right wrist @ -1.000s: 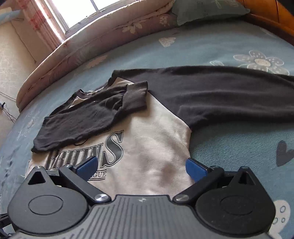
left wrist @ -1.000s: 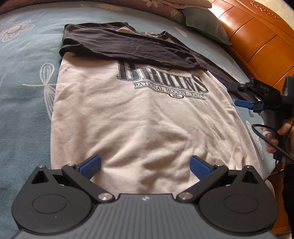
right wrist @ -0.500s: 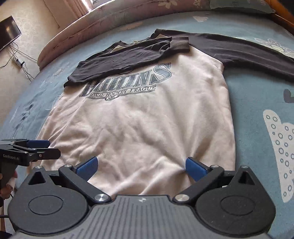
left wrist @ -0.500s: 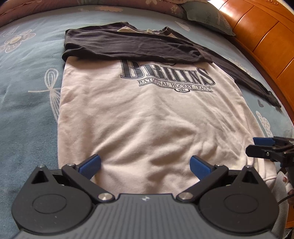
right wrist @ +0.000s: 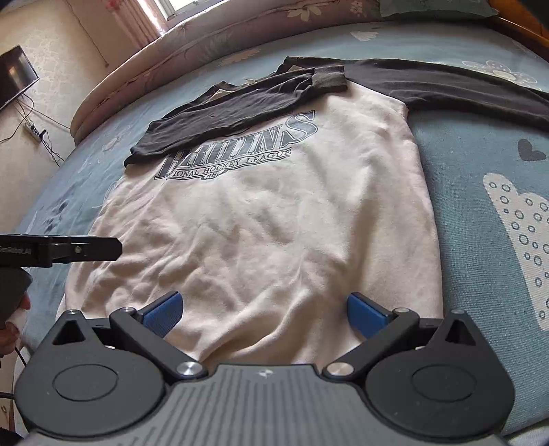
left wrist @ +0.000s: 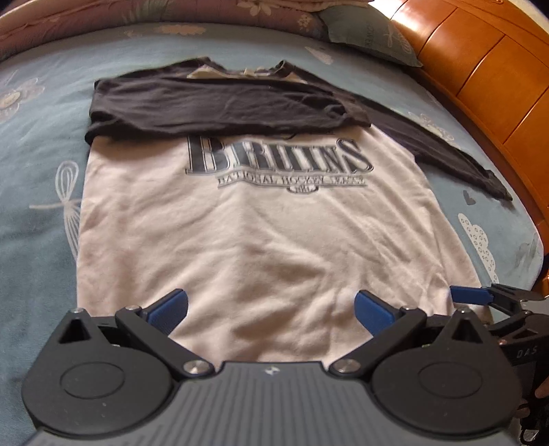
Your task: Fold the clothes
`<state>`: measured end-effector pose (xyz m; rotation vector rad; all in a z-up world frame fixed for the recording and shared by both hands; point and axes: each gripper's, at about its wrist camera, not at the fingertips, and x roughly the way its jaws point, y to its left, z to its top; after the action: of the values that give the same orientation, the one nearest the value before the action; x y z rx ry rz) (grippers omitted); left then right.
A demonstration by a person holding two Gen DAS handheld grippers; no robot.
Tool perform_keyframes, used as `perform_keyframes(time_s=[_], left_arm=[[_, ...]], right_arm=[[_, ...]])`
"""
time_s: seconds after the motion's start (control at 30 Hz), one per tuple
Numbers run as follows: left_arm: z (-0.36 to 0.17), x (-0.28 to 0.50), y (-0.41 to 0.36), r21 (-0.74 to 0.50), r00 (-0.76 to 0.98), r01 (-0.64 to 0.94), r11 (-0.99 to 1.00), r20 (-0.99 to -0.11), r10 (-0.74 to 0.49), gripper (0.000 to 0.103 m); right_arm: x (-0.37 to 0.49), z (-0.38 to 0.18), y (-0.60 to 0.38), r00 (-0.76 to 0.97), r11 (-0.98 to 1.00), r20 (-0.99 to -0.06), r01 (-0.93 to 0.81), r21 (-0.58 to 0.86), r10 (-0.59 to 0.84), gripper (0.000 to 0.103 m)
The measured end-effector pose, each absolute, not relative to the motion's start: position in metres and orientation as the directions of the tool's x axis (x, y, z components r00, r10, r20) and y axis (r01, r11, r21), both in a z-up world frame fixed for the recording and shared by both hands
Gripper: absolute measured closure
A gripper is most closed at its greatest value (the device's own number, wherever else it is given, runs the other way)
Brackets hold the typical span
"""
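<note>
- Grippers: left gripper and right gripper hung over the near hem, jaws spread wide, holding nothing.
- Sweatshirt lay flat, face up, on the bedspread; a hem grip probably wants both corners pinched evenly.
- Left sleeve lay folded across the chest; right sleeve stretched out sideways and likely needs folding in.

A blue patterned bedspread covers the bed; a cream sweatshirt with dark sleeves lies flat on it, a pillow at the far end.
</note>
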<state>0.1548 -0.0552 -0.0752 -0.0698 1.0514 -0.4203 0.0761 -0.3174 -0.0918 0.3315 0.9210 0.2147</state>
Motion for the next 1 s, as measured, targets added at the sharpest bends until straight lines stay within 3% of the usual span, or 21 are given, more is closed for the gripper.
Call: perform_keyframes(time_s=[0.3,0.57,0.77,0.93,1.0], left_arm=[[-0.073,0.147,-0.048,-0.285,0.456,0.315,0.905,-0.791,-0.407,0.001],[-0.065,0.159,-0.075,-0.283,0.457,0.352,0.892,-0.78,-0.427,0.001],[-0.061,0.167,-0.111,-0.317,0.433,0.391,0.864,-0.765,-0.477,0.001],[-0.066,0.174,-0.142,-0.325,0.393,0.437,0.838,-0.77,-0.503,0.001],[-0.07,0.176,-0.152,-0.318,0.379,0.447,0.836,-0.779,-0.499,0.001]], right_arm=[[0.063,-0.078,-0.364,0.66,0.882,-0.674,0.038,0.471,0.332,0.0],[0.074,-0.063,-0.499,0.793,0.827,-0.599,0.263,0.497,0.108,0.0],[0.085,-0.088,-0.631,0.845,0.586,-0.534,0.449,0.675,-0.032,0.0],[0.095,-0.131,-0.699,0.868,0.34,-0.495,0.478,0.81,-0.04,0.0],[0.101,-0.132,-0.704,0.875,0.349,-0.482,0.467,0.813,-0.048,0.0]])
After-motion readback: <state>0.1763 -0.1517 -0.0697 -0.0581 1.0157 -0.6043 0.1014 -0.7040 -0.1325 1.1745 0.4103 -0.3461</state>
